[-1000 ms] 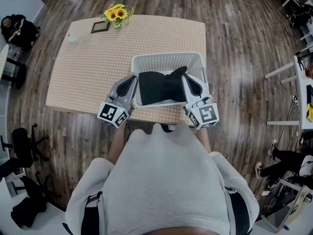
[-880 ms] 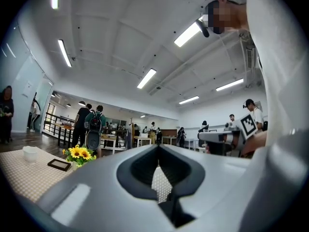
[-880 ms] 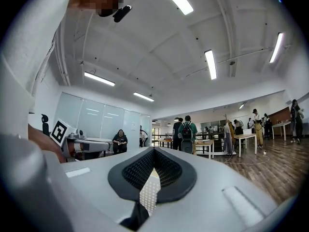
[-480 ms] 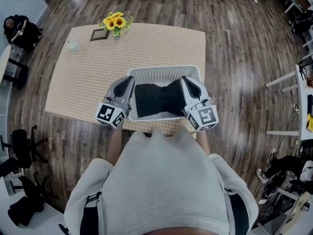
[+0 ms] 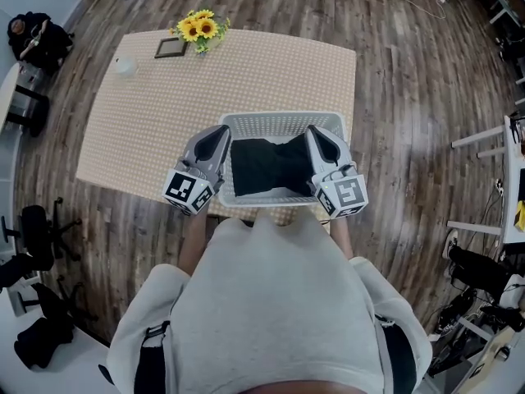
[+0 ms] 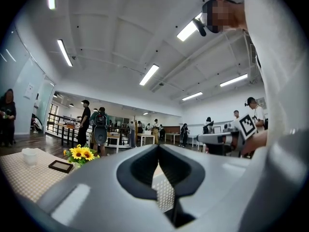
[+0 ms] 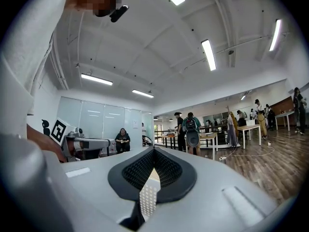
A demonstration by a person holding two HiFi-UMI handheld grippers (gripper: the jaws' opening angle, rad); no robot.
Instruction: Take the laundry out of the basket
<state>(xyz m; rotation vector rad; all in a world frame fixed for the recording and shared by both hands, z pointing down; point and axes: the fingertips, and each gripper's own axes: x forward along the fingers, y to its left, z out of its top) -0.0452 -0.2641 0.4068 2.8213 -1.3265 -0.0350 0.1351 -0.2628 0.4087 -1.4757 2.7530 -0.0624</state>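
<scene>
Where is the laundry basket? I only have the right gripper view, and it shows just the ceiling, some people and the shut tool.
Observer: In the head view, the white basket sits near the table's near edge, directly left of your right tool.
Operator: Is anything in it?
Observer: Yes, one black garment lies inside and covers most of the bottom.
Operator: Is the left tool shut too?
Observer: Yes. In the left gripper view, the left tool has its jaws meeting at the tips with nothing between them.
</scene>
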